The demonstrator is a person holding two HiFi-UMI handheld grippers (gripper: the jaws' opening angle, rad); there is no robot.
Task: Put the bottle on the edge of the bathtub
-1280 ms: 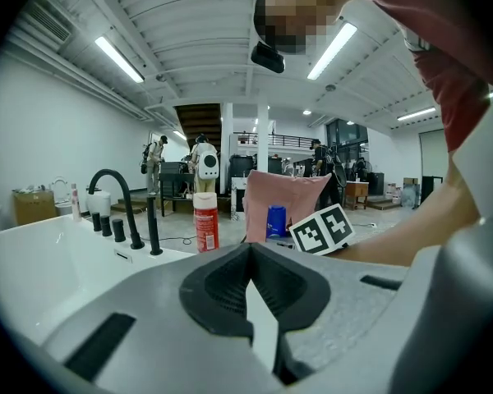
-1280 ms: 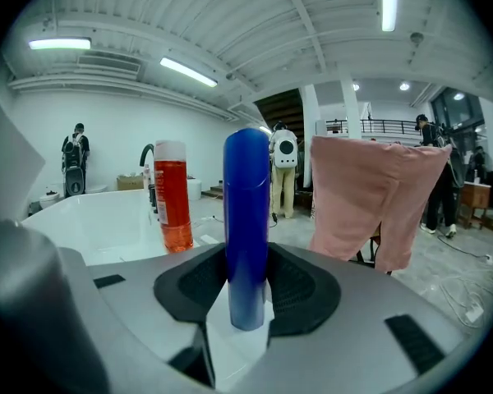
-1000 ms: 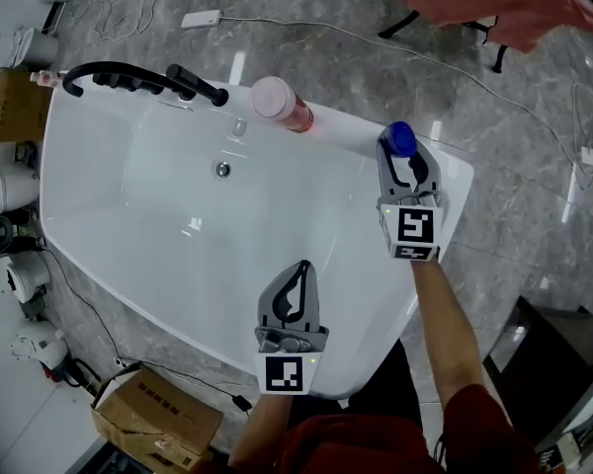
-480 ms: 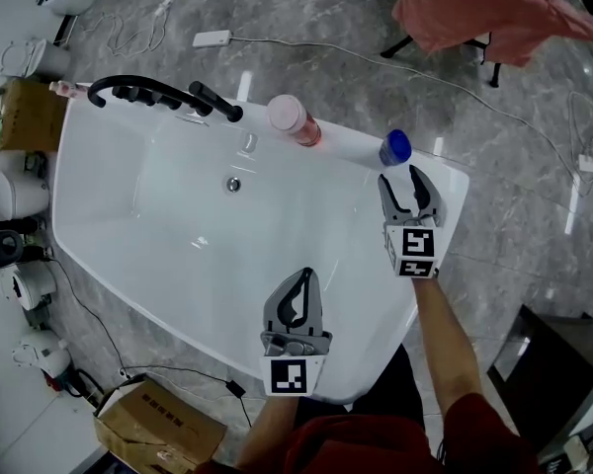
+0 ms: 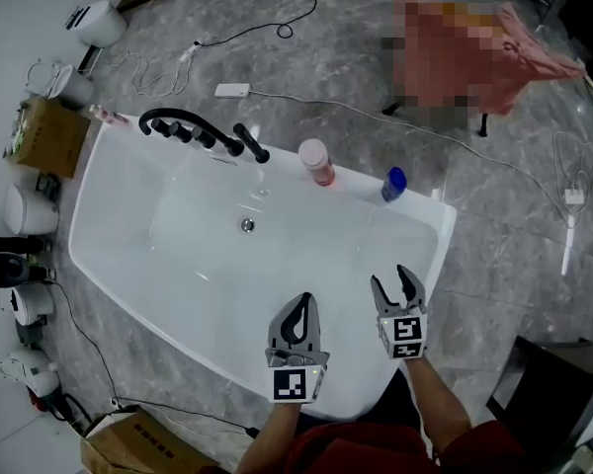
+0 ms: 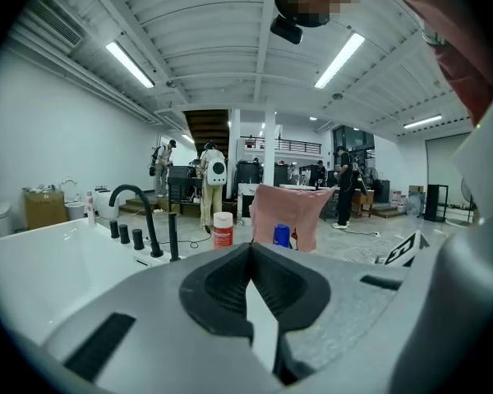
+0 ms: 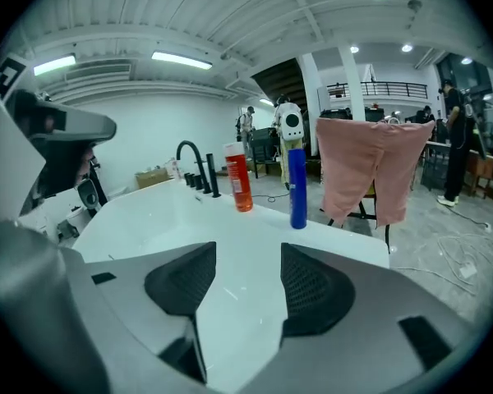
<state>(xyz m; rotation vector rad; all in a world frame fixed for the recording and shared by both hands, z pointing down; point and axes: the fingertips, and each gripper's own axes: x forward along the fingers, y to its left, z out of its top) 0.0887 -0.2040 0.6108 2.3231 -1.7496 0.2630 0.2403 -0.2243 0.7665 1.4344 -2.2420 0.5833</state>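
Observation:
A blue bottle (image 5: pixel 393 185) (image 7: pixel 297 186) stands upright on the far rim of the white bathtub (image 5: pixel 430 265), next to an orange bottle with a white cap (image 5: pixel 317 162) (image 7: pixel 238 177). My right gripper (image 5: pixel 398 286) (image 7: pixel 240 281) hangs over the near right part of the tub, well back from the blue bottle, open with nothing between its jaws. My left gripper (image 5: pixel 297 309) (image 6: pixel 248 259) is beside it over the near rim, jaws together and empty. Both bottles (image 6: pixel 282 235) show small in the left gripper view.
A black faucet with handles (image 5: pixel 193 132) rises at the tub's far left rim. A pink cloth (image 5: pixel 474 52) drapes over a stand beyond the tub. Cables and a white power strip (image 5: pixel 232 90) lie on the grey floor. Cardboard boxes (image 5: pixel 47 136) and toilets sit at left.
My right gripper let go of the blue bottle, opened, and drew back toward the near side of the tub. The bottle stays standing on the far rim. The head view has pulled back.

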